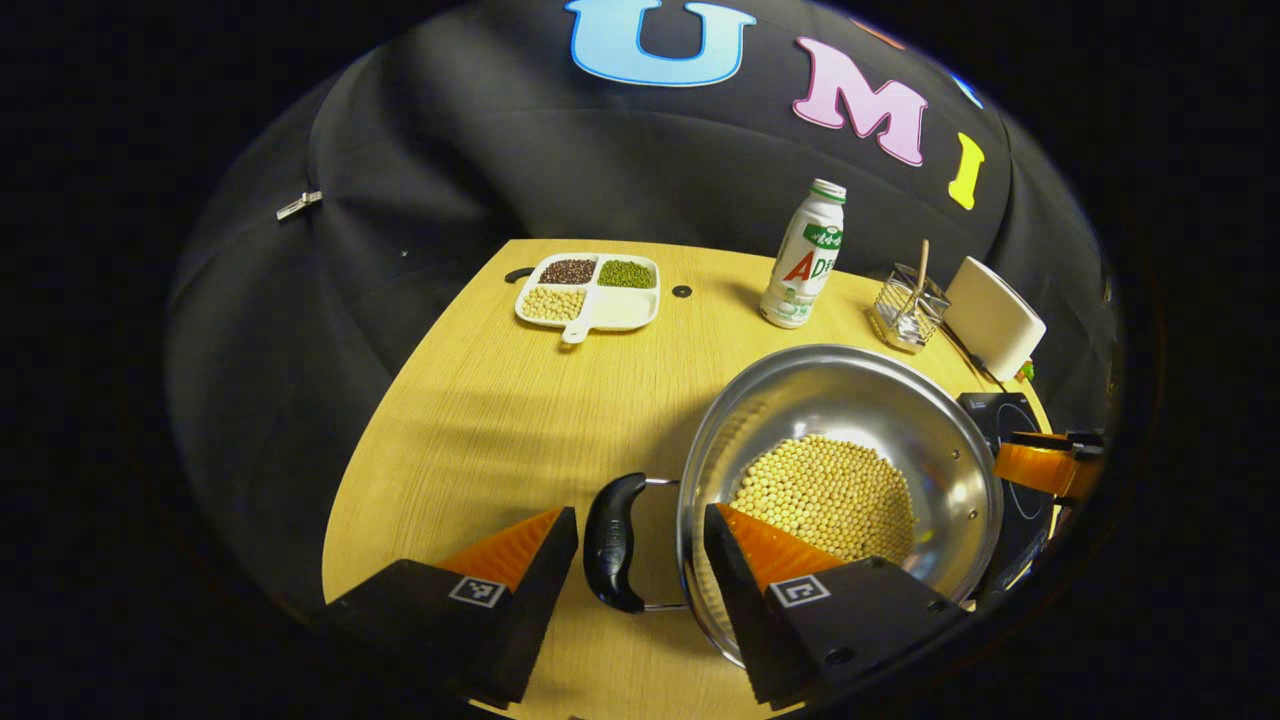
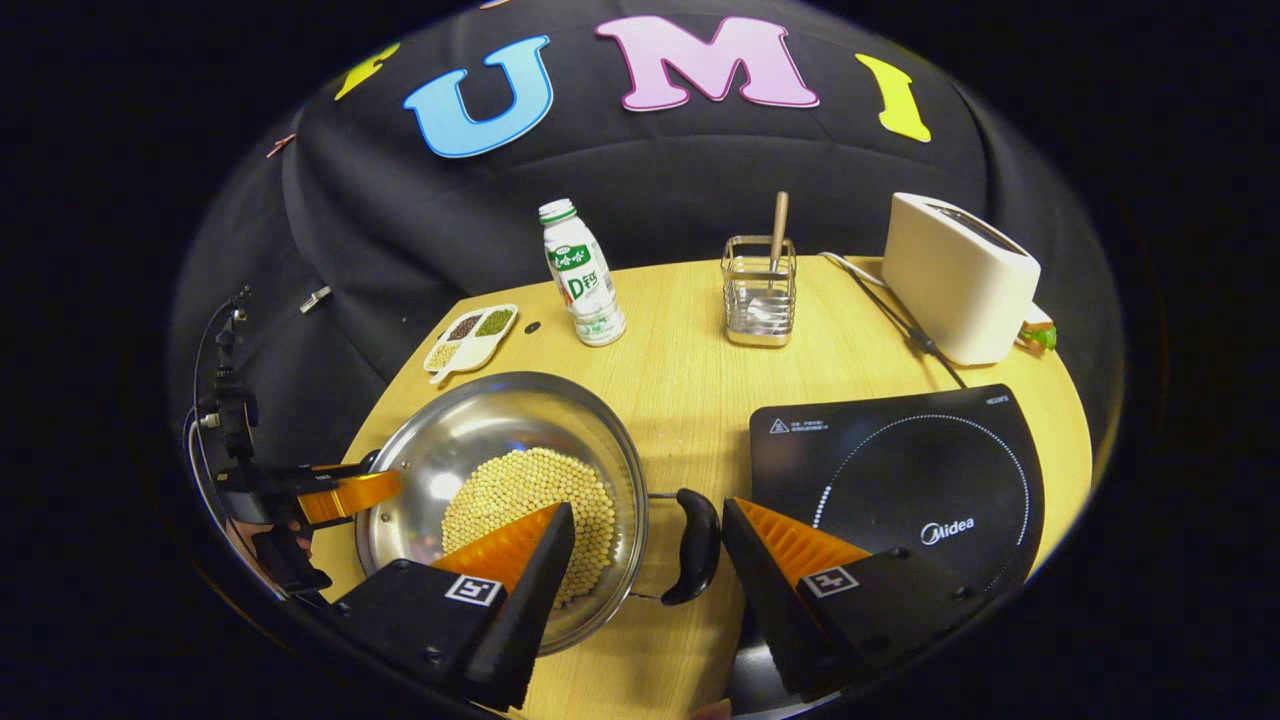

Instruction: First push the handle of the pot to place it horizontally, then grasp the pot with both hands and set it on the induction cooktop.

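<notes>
A steel pot [image 1: 850, 400] holding soybeans [image 1: 825, 495] sits on the wooden table, left of the black induction cooktop [image 2: 900, 480]. In the left gripper view, my left gripper [image 1: 640, 530] is open and straddles the pot's black side handle [image 1: 613, 540], one finger outside it and the other over the rim. In the right gripper view, my right gripper [image 2: 648, 520] is open the same way around the opposite handle [image 2: 697, 545], with the pot [image 2: 480, 420] on its left. Each gripper appears at the far side of the pot in the other's view. Only a corner of the cooktop [image 1: 1010, 420] peeks out behind the pot.
At the back of the table stand a white drink bottle [image 2: 583, 275], a divided dish of beans [image 1: 590, 290], a wire holder with a wooden stick [image 2: 760, 290] and a white toaster [image 2: 955, 275] whose cord runs toward the cooktop. Black cloth surrounds the table.
</notes>
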A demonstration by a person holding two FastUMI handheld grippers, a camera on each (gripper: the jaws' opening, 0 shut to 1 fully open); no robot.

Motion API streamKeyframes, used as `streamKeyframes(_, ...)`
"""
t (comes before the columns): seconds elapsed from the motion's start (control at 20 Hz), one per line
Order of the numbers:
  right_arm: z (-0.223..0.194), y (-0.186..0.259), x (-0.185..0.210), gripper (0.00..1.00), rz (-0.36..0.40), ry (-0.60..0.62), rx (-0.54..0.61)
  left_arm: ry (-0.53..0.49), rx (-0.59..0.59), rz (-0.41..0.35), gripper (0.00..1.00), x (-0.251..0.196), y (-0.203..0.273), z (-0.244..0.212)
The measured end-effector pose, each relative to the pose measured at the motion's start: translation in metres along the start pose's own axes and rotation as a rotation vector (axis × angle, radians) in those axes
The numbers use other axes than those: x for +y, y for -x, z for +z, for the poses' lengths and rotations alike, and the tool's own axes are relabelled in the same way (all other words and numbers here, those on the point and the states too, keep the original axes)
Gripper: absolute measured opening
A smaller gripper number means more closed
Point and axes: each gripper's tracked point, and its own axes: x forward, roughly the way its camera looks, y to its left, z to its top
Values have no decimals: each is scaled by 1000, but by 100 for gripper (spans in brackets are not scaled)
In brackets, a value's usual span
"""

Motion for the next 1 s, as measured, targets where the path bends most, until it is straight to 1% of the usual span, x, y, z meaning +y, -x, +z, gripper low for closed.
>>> streamKeyframes(0.05, -3, -5, -2, 92, -4, 0, 13, 0, 8, -8, 77, 0, -2, -2)
streamKeyframes(0.1, -6, -12, -4, 89, -5, -9, 33, 0, 15, -12, 77, 1, -3, -4)
streamKeyframes(0.2, -18, -21, -6, 82, -8, -34, 80, 1, 22, -27, 77, 1, -6, -6)
streamKeyframes(0.3, -30, -31, -6, 80, -12, -38, 123, 4, 24, -35, 77, 1, -9, -6)
streamKeyframes(0.35, -30, -34, -5, 80, -18, -27, 115, 5, 28, -29, 77, 2, -10, -6)
streamKeyframes(0.4, -31, -37, -7, 78, -29, -16, 114, 10, 32, -38, 77, 1, -11, -9)
streamKeyframes(0.45, -33, -39, -13, 77, -54, -10, 116, 17, 35, -42, 74, -1, -14, -9)
streamKeyframes(0.5, -32, -40, -12, 64, -49, -26, 108, 22, 25, -41, 68, 0, -12, -8)
streamKeyframes(0.55, -33, -43, -12, 64, -51, -29, 109, 28, 23, -41, 65, 0, -12, -7)
streamKeyframes(0.6, -30, -42, -12, 60, -51, -23, 102, 32, 18, -41, 64, -1, -11, -8)
streamKeyframes(0.65, -30, -44, -12, 60, -58, -19, 99, 28, 19, -38, 62, -1, -12, -7)
streamKeyframes(0.7, -30, -44, -12, 48, -72, -16, 95, 20, 23, -30, 61, -1, -10, -9)
streamKeyframes(0.75, -30, -40, -13, 51, -78, 0, 106, 20, 26, -25, 59, -2, -8, -9)
streamKeyframes(0.8, -29, -37, -14, 43, -77, -4, 112, 25, 27, -24, 59, -4, -6, -10)
streamKeyframes(0.85, -27, -33, -13, 48, -72, -14, 113, 33, 13, -26, 58, -7, 0, -6)
streamKeyframes(1.0, -14, -14, -17, 47, -59, -5, 104, 22, -8, -17, 57, -16, 21, 2)
